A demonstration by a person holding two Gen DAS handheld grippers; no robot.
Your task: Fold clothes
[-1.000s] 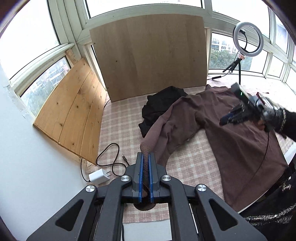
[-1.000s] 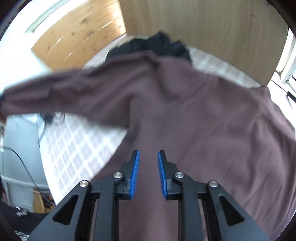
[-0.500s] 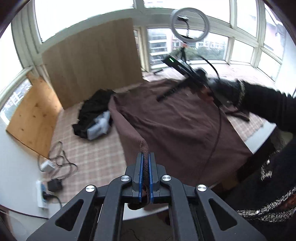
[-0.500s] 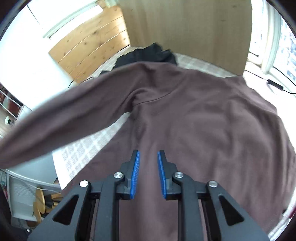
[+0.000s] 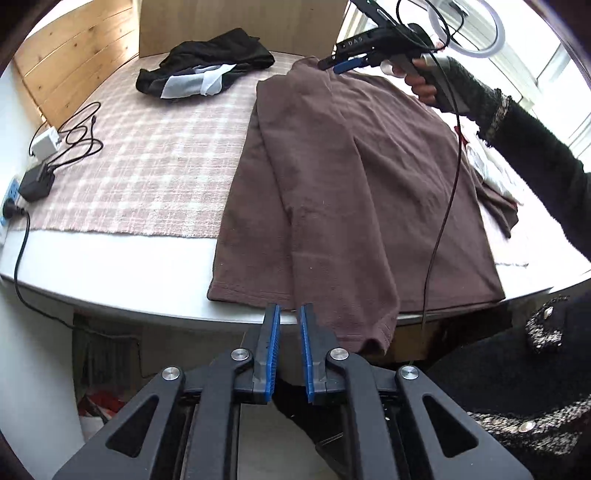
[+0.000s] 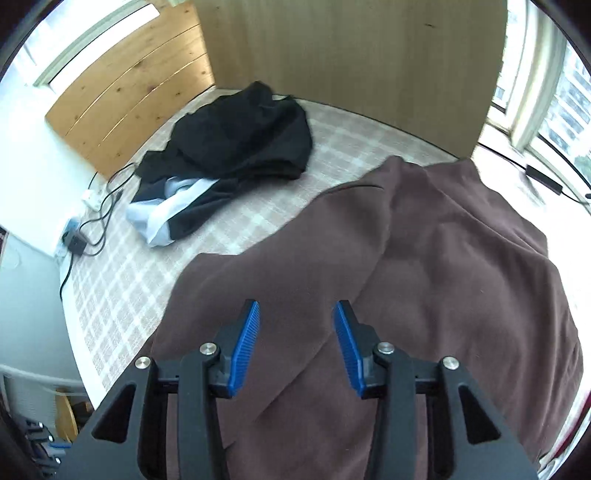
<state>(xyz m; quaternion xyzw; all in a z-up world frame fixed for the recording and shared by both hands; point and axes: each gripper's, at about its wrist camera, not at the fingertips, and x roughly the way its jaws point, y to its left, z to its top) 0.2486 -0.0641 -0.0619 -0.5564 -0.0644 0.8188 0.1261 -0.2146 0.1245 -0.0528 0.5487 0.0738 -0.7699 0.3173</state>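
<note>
A brown long-sleeved top lies flat on the checked cloth, its left sleeve folded down over the body, the cuff hanging over the table's front edge. My left gripper is open and empty just in front of the hem, left of the cuff. My right gripper is open and empty above the top near its shoulder end; it also shows in the left wrist view at the collar end.
A crumpled black and white garment lies at the far left of the checked cloth. A charger and cables sit at the left edge. Wooden boards stand behind. A ring light stands at the back right.
My left gripper carried the sleeve over the body, laid it down and opened, letting it go. My right gripper opened wider and moved toward the collar end.
</note>
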